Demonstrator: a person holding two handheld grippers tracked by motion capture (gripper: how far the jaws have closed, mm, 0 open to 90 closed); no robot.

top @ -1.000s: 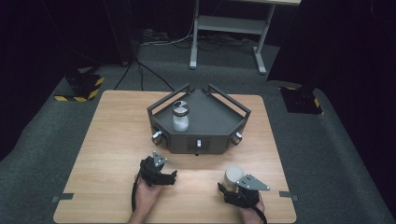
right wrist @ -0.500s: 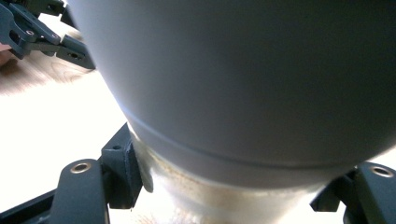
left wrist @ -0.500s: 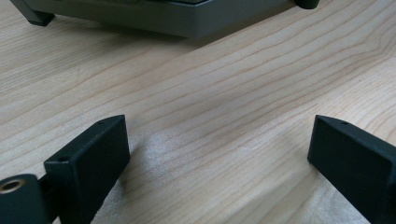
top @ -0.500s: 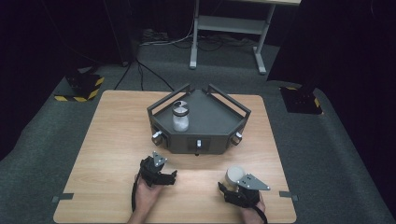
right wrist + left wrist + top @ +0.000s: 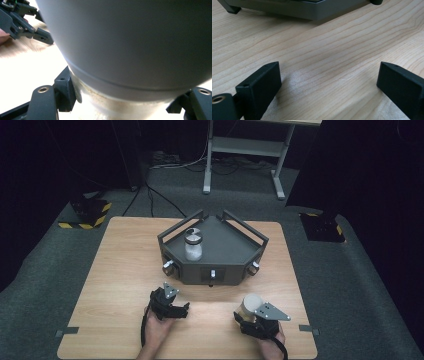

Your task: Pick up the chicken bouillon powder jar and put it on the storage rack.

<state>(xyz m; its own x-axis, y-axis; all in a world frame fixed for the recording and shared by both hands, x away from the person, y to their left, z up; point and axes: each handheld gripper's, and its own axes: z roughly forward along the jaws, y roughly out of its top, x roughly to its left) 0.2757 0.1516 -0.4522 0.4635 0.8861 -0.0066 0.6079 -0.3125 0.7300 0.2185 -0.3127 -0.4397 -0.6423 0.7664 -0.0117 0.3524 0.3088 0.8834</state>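
1. The wooden table [image 5: 115,285] has bare board along its left side and near edge.
2. A dark angular tray [image 5: 227,252] sits near the far edge, with a lidded jar [image 5: 193,245] upright inside at its left.
3. The right gripper [image 5: 248,312], close to the near right edge, is clenched on a grey-capped jar [image 5: 130,45].
4. The left gripper [image 5: 329,82] rests on the table just before the tray, its jaws released and spread over bare wood.
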